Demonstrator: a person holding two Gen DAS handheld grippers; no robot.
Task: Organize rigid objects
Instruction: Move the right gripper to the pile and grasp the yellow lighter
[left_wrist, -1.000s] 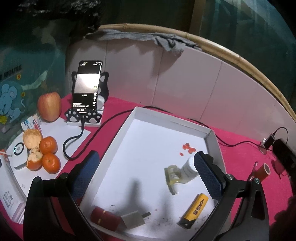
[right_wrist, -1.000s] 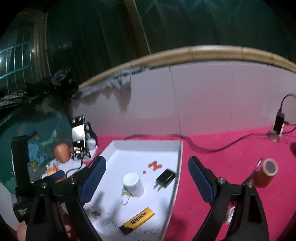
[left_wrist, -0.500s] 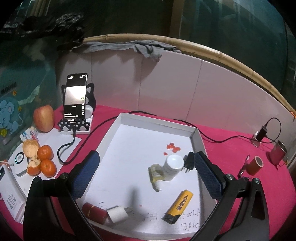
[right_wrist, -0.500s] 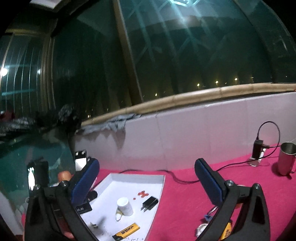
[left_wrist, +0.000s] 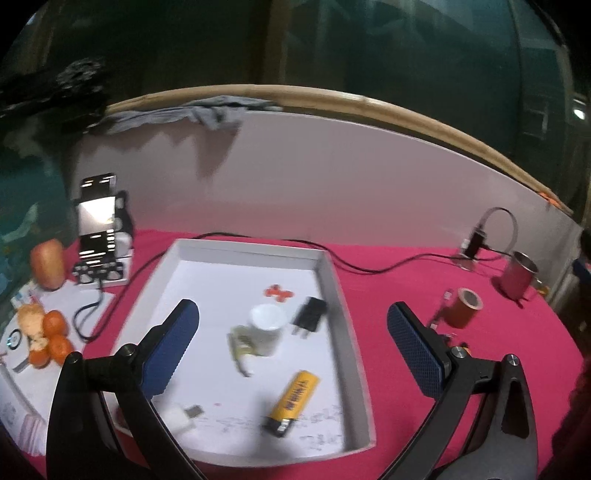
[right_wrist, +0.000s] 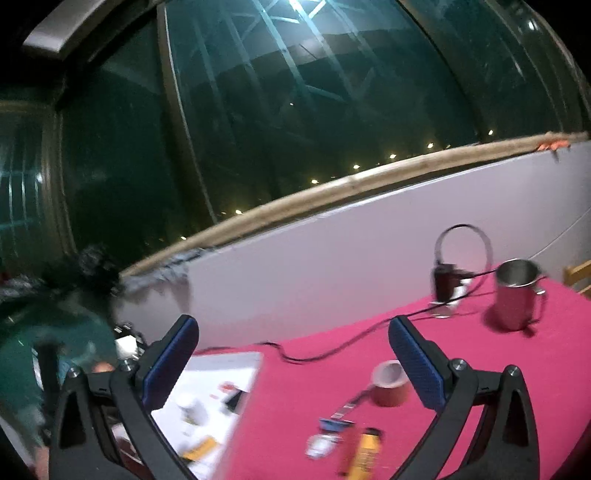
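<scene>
Left wrist view: left gripper spread wide, empty, now higher over white tray; yellow lighter nearest, white bottle and black charger behind. Right gripper spread wide, empty, swung toward red tape roll, then steel mug, both newly in view.

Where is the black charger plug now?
In the left wrist view, the black charger plug lies inside the white tray, near its right wall, just right of the white bottle.
</scene>
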